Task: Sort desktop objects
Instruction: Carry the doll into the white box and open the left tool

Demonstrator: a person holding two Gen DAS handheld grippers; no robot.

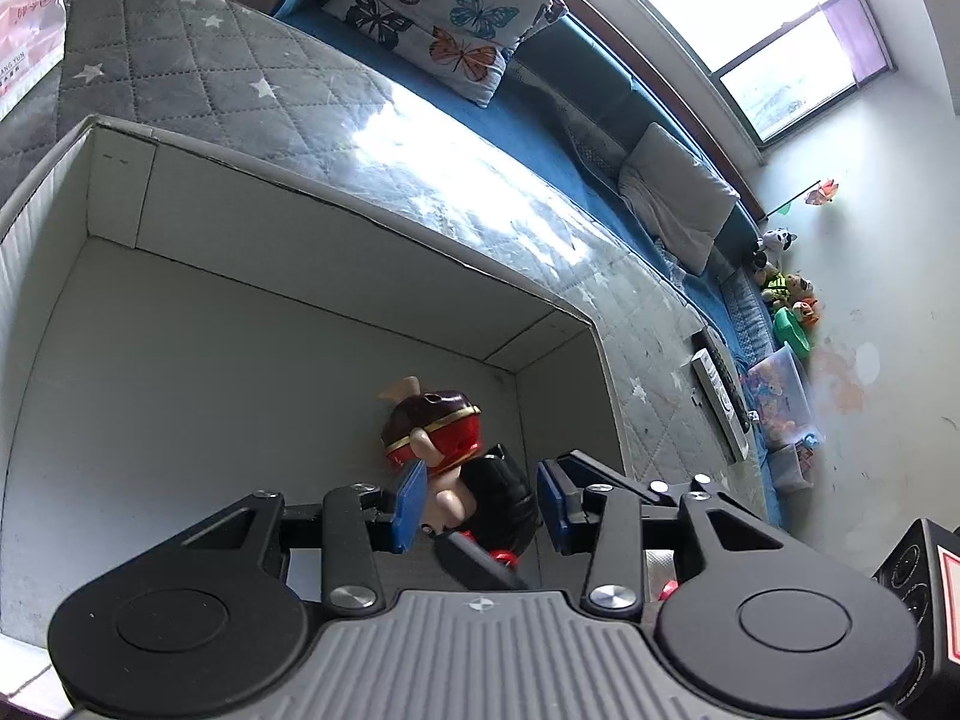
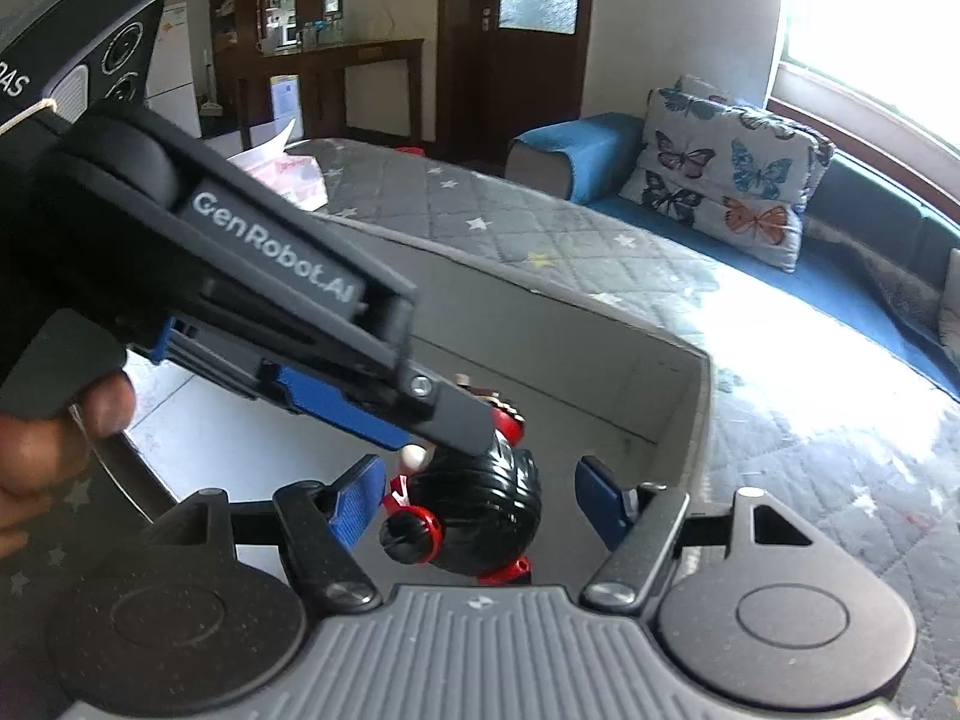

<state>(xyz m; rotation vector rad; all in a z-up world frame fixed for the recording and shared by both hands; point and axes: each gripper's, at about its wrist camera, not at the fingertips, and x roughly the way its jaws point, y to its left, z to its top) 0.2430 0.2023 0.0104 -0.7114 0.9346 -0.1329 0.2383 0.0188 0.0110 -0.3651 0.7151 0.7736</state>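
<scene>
A small toy figure (image 1: 447, 450) with black hair, red buns and a red mask lies in the near right corner of an open white box (image 1: 240, 252). My left gripper (image 1: 480, 501) is open, its blue pads on either side of the figure with gaps. In the right wrist view the figure (image 2: 474, 510) shows between my right gripper's (image 2: 480, 504) open pads, not clamped. The left gripper (image 2: 270, 264) crosses that view from the upper left, its tip over the figure's head.
The box stands on a grey quilted cover with white stars (image 1: 420, 192). A blue sofa with a butterfly cushion (image 1: 444, 12) runs behind. A remote (image 1: 720, 396) and a plastic tub (image 1: 780, 390) lie at the right. A pink bag (image 1: 30, 42) sits at the far left.
</scene>
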